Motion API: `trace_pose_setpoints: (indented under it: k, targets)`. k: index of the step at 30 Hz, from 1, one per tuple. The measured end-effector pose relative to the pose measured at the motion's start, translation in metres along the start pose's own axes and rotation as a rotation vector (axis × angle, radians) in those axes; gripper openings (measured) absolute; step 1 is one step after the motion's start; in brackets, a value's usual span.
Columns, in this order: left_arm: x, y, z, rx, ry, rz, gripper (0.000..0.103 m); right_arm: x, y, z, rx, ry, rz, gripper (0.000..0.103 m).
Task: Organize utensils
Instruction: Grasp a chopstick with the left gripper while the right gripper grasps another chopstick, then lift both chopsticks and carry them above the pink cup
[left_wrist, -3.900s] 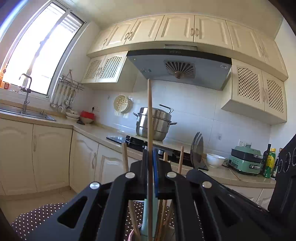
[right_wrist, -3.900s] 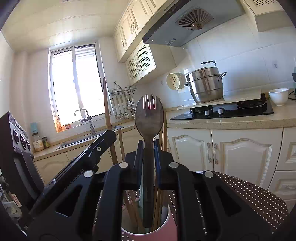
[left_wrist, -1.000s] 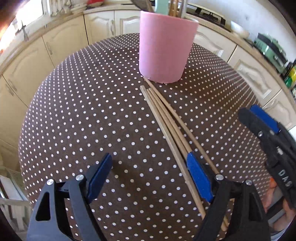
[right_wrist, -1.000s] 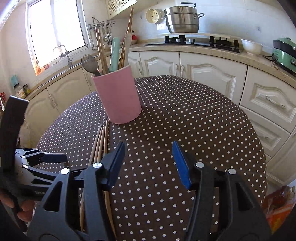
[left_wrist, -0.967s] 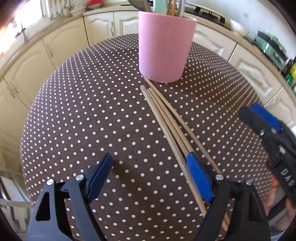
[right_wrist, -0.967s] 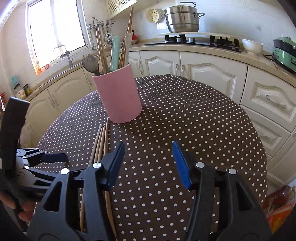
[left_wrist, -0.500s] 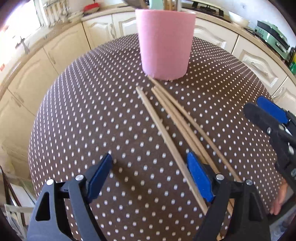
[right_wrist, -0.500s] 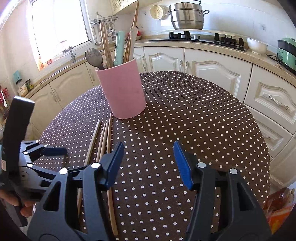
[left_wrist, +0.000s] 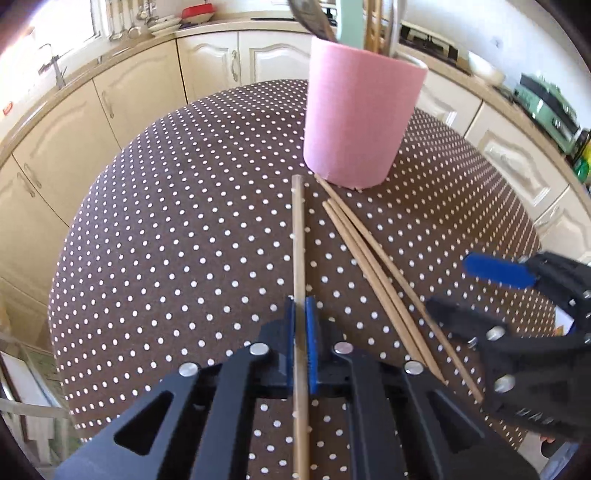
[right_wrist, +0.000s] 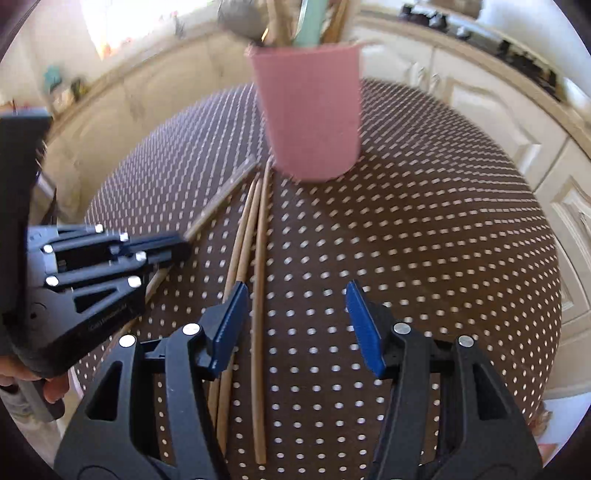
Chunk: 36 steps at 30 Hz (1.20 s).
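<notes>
Your left gripper (left_wrist: 302, 325) is already clamped on one chopstick (left_wrist: 298, 236) pointing straight at the pink holder (left_wrist: 360, 114) on the far side, while your right gripper (right_wrist: 293, 321) hangs wide open, empty, over the three loose chopsticks (right_wrist: 258, 258).

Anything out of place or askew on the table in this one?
Yes: three chopsticks lie loose on the polka-dot tablecloth in front of the pink holder, not in it. A fourth chopstick is clamped in the left tool. The right tool hangs open over the loose ones.
</notes>
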<state>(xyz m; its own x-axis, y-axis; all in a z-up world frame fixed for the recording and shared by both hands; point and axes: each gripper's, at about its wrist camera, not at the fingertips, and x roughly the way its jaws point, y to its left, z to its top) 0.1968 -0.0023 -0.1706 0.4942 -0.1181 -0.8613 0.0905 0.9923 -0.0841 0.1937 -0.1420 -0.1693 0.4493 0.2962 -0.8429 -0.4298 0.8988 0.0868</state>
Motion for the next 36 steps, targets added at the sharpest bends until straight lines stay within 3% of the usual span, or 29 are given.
trace_pose_setpoints:
  k: [3, 10, 13, 15, 19, 28, 31, 36]
  targets:
    - [-0.001, 0.010, 0.000, -0.035, -0.002, -0.033, 0.006, 0.011, 0.008, 0.009, -0.038, 0.077, -0.007, 0.036]
    - [-0.006, 0.020, -0.005, -0.063, -0.006, -0.058, 0.006, 0.027, 0.026, 0.027, -0.110, 0.173, -0.064, 0.033]
    - [-0.004, 0.021, -0.001, -0.063, -0.005, -0.059, 0.006, 0.037, 0.035, 0.038, -0.129, 0.197, -0.076, 0.025]
    - [-0.003, 0.020, 0.001, -0.073, -0.004, -0.061, 0.006, 0.041, 0.042, 0.041, -0.146, 0.208, -0.069, 0.009]
    - [-0.006, 0.020, 0.000, -0.092, -0.018, -0.067, 0.006, 0.044, 0.050, 0.042, -0.155, 0.196, -0.049, 0.005]
    - [-0.038, 0.035, -0.005, -0.162, -0.152, -0.083, 0.006, 0.006, 0.039, 0.021, -0.118, 0.032, 0.061, 0.005]
    - [-0.055, 0.035, -0.007, -0.164, -0.239, -0.078, 0.006, -0.014, 0.032, 0.016, -0.103, -0.055, 0.101, 0.005]
    - [-0.082, 0.036, -0.010, -0.170, -0.426, -0.131, 0.006, -0.050, 0.016, 0.011, -0.063, -0.254, 0.163, 0.005]
